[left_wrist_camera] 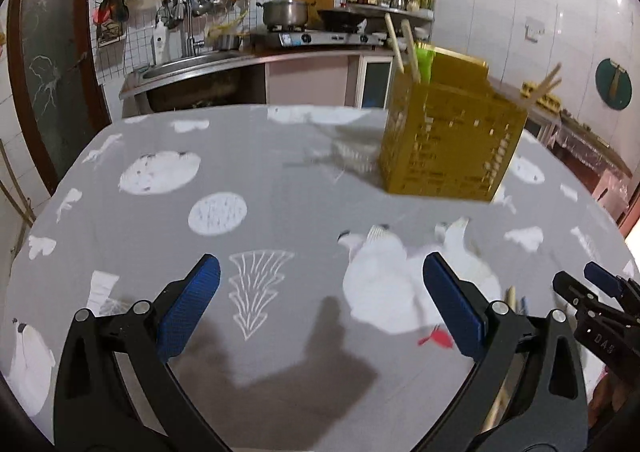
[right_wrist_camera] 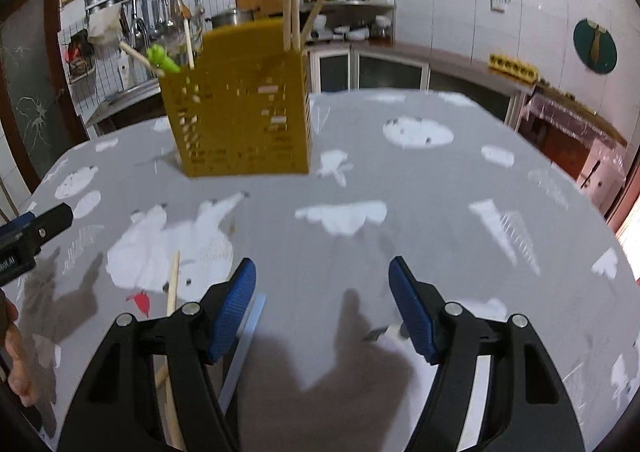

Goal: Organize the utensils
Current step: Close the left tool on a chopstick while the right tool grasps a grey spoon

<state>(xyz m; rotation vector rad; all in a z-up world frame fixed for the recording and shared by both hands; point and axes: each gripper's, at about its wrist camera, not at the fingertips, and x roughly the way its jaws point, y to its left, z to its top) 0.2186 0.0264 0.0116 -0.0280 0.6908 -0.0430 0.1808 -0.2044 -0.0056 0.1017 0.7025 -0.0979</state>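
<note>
Left gripper (left_wrist_camera: 320,308) hangs spread wide and empty over my grey tablecloth (left_wrist_camera: 280,180); the yellow utensil holder (left_wrist_camera: 452,140) stands ahead to the right, a wooden chopstick (left_wrist_camera: 511,298) just outside my right-hand finger. Right gripper (right_wrist_camera: 322,308), from its own camera, is parted and empty too. That chopstick (right_wrist_camera: 173,280) and a pale blue stick (right_wrist_camera: 250,328) lie beside its left finger, running lengthwise toward me, holder (right_wrist_camera: 240,104) beyond. I judge the right hand nearer.

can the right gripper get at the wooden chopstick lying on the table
Probably yes: the chopstick lies bare on the cloth just left of the open right gripper, nothing covering it.
</note>
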